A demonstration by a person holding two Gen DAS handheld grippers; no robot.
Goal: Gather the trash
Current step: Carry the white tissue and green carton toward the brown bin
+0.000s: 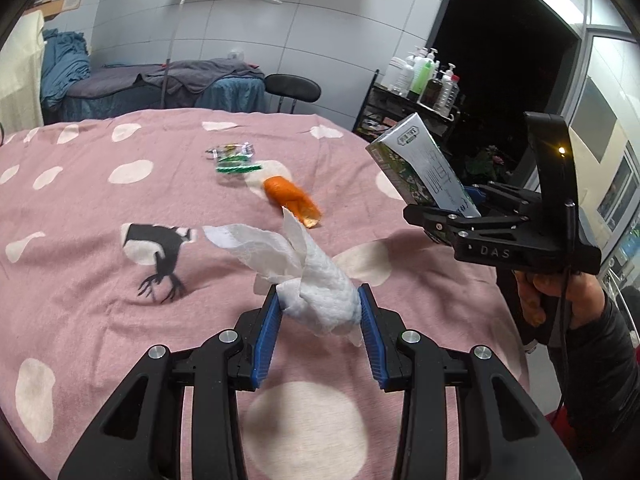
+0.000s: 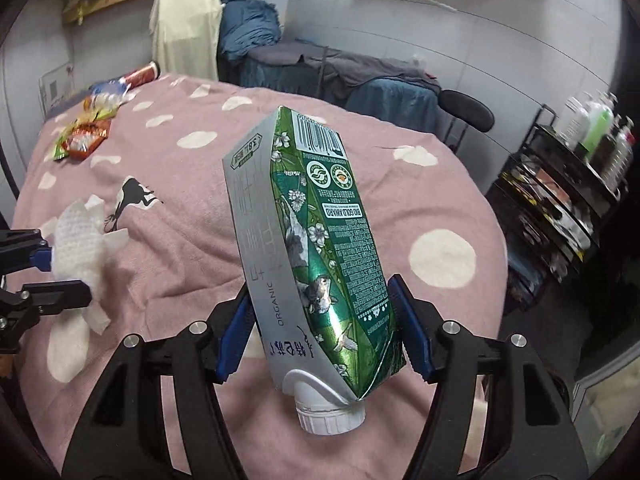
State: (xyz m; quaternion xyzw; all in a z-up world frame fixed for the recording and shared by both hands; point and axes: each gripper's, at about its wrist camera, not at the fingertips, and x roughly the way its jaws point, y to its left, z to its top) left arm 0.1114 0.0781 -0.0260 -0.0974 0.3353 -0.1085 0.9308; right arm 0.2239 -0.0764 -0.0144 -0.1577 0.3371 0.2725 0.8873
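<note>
My left gripper [image 1: 319, 306] is shut on a crumpled white paper towel [image 1: 316, 284], held above the pink spotted blanket [image 1: 100, 320]. My right gripper [image 2: 320, 312] is shut on a green and silver milk carton [image 2: 308, 232], cap end down, held above the blanket. The right gripper [image 1: 460, 210] with its carton [image 1: 420, 164] also shows at the right of the left wrist view. The left gripper [image 2: 60, 268] with the towel [image 2: 80, 256] shows at the left edge of the right wrist view. An orange peel [image 1: 292, 200] and a clear green wrapper [image 1: 234, 158] lie on the blanket ahead.
Snack wrappers [image 2: 84, 136] and a red can [image 2: 140, 74] lie at the blanket's far left corner. A black rack with bottles [image 2: 560, 200] stands to the right. A black stool [image 1: 292, 88] and a grey-covered bed [image 1: 160, 84] stand behind the blanket.
</note>
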